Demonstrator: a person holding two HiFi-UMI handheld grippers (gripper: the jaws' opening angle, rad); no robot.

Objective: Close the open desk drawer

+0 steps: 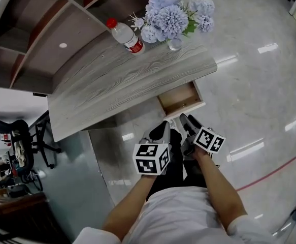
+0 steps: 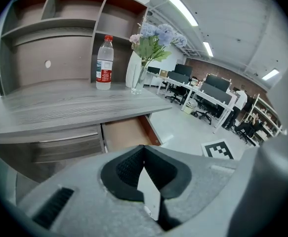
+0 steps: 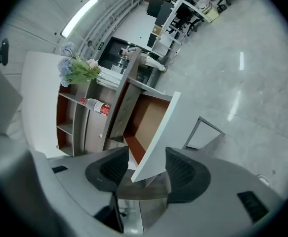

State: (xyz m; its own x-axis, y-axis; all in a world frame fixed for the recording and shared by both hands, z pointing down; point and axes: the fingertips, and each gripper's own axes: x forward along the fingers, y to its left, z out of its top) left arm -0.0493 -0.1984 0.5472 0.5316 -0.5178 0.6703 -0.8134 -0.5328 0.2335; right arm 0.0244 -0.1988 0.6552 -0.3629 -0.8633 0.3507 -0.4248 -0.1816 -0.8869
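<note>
Jutting out from under the desk (image 1: 112,80) at its right end, the drawer (image 1: 181,98) is open and empty, its white front toward the person. The closing push has not begun; this looks like the approach step.

The right gripper (image 3: 148,155) is spread, and a corner of the drawer's front stands between its jaws. Whether either pad touches the panel cannot be told. The left gripper (image 2: 144,149) is pressed together at the tips and holds nothing. It points at the drawer from just short of it, beside the right one.

The next move probably calls for a straight push on the front, square to the desk edge, so the drawer runs in without skewing. Either the panel is pinched and driven in, or the closed left tips press flat against it.

Nothing lies in the drawer's path. A bottle (image 1: 127,37) and a vase (image 1: 174,44) of flowers (image 1: 170,17) stand on the desk above and behind the drawer. A hard shove could shake them, the top-heavy vase most of all. An office chair (image 1: 23,141) sits well apart to the left.
</note>
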